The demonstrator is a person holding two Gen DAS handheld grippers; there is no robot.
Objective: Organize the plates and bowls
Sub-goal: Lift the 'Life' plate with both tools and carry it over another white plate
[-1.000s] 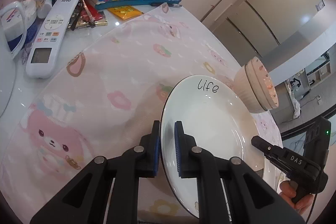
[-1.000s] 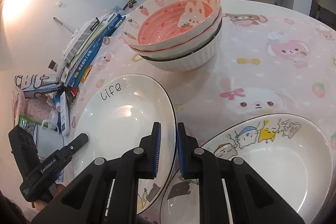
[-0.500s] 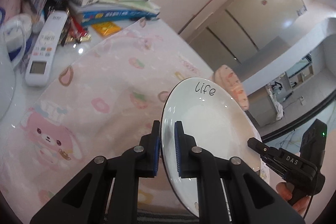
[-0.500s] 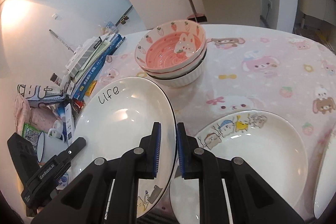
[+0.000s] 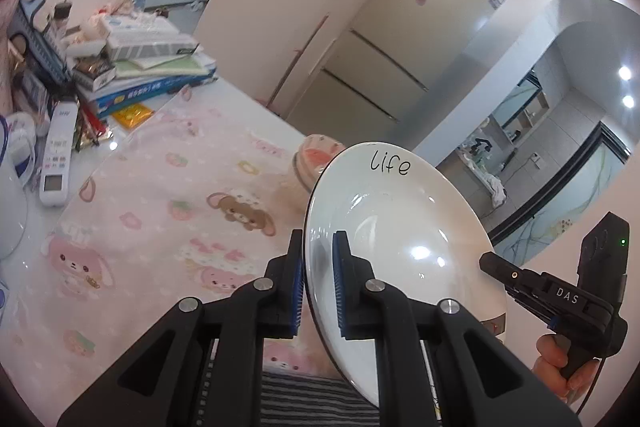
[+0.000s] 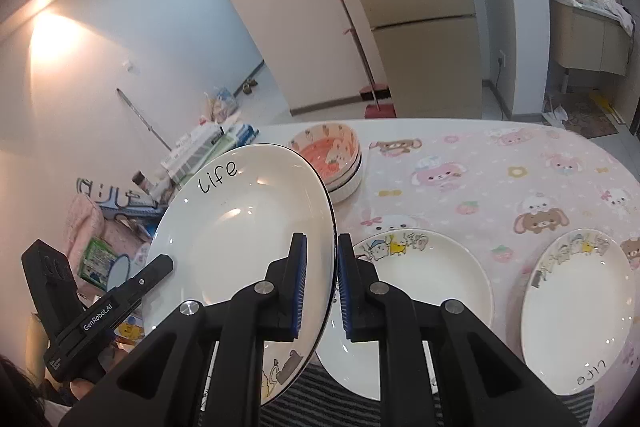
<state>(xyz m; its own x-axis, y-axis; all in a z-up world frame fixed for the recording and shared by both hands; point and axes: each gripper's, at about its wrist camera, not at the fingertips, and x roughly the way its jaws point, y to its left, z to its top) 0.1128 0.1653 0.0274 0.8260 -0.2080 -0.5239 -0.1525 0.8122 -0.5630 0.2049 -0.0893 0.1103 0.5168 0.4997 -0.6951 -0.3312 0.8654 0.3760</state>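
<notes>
While both grippers (image 5: 318, 287) (image 6: 322, 287) clamp one plate (image 6: 240, 227) aloft, bowls (image 6: 332, 159) look stacked; two plates (image 6: 424, 275) left.

Stacked bowls (image 5: 316, 163) — half hidden behind the lifted plate (image 5: 400, 227).
</notes>
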